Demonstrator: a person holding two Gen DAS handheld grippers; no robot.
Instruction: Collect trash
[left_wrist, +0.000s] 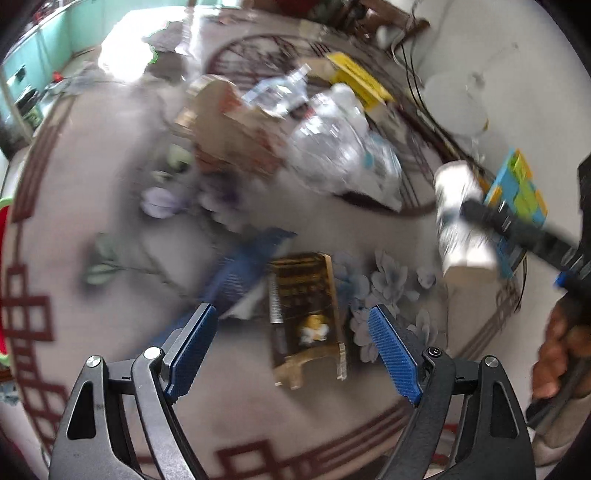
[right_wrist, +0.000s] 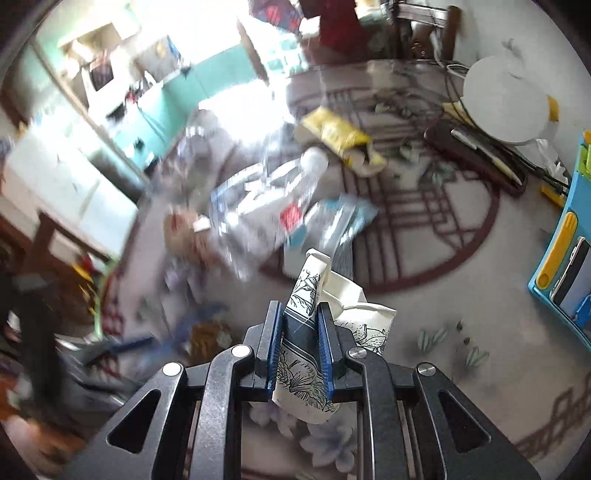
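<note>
Right claw (right_wrist: 299, 345) pinching crumpled printed paper cup (right_wrist: 312, 332); left claw (left_wrist: 293, 354) agape.

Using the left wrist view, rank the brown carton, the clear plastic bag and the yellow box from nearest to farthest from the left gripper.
1. Brown carton: flat on the rug just ahead of the open left gripper.
2. Clear plastic bag: mid-rug, in the trash pile beyond.
3. Yellow box: far side, behind the bag.

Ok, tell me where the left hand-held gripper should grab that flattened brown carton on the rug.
Grip the brown carton across its two long side edges near the middle, coming straight down from above. It lies flat, lengthwise between the open fingers of the left hand-held gripper, and looks narrower than their gap. Blur hides finer detail.
</note>
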